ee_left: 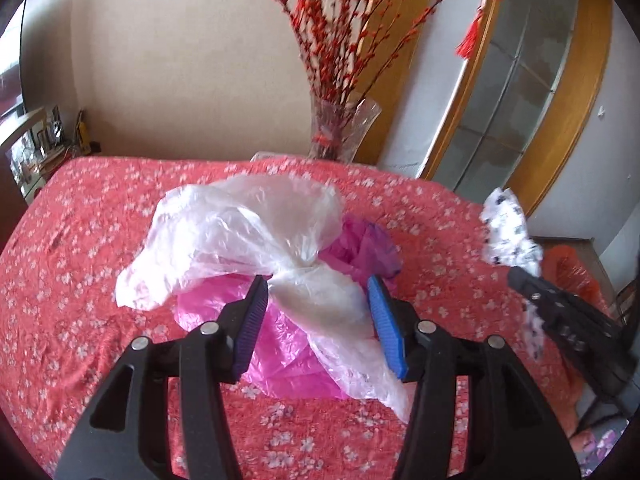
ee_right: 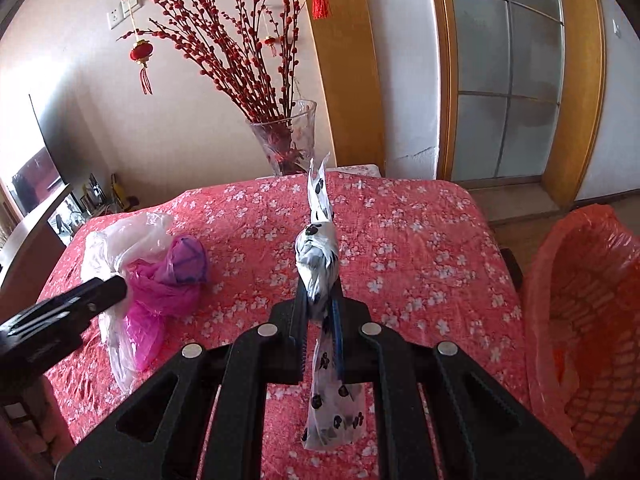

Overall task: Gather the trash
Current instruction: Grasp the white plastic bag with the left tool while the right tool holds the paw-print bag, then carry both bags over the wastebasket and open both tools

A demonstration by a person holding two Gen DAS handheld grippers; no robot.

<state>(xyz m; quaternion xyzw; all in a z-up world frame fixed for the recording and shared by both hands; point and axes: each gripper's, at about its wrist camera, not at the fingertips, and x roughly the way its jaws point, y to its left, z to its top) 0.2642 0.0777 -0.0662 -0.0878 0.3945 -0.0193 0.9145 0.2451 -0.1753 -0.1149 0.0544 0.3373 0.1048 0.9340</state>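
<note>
A clear white plastic bag [ee_left: 240,236] lies crumpled over a pink plastic bag [ee_left: 280,336] on the red flowered tablecloth [ee_left: 80,280]. My left gripper [ee_left: 318,292] is open, its blue pads on either side of the white bag's twisted neck, just above the heap. My right gripper [ee_right: 320,300] is shut on a white bag with black prints [ee_right: 318,256], held above the table; it also shows in the left wrist view [ee_left: 508,232]. The two bags show at the left in the right wrist view [ee_right: 160,280], with my left gripper's black finger [ee_right: 92,292] beside them.
An orange basket lined with an orange bag [ee_right: 588,320] stands off the table's right edge. A glass vase of red branches [ee_right: 288,136] stands at the table's far edge. A TV and shelf [ee_right: 36,184] are at the left, a glass door [ee_right: 504,80] at the right.
</note>
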